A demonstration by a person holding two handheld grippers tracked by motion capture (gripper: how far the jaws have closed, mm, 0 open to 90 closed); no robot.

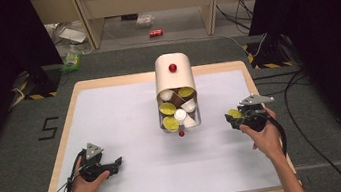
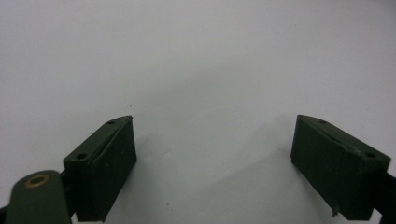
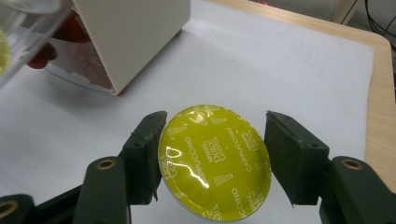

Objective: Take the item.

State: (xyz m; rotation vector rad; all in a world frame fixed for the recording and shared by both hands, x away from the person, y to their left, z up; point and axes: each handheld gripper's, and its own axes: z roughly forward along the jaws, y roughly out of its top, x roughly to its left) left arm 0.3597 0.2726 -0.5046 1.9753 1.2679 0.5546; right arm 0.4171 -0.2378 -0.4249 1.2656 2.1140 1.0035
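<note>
Two grippers worked over our white table (image 1: 126,117). Our right gripper (image 3: 212,158) clamped a yellow coffee capsule (image 3: 215,163) just right of the cream dispenser (image 1: 174,78), whose clear drawer (image 1: 196,115) held more capsules. Our left gripper (image 2: 212,154) rested wide open, holding nothing, well apart at lower left.

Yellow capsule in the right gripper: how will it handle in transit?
The yellow capsule looks small and light. Its glossy foil lid probably dents easily. The right gripper pinches its round rim, so it could twist or slip between the jaws.
</note>
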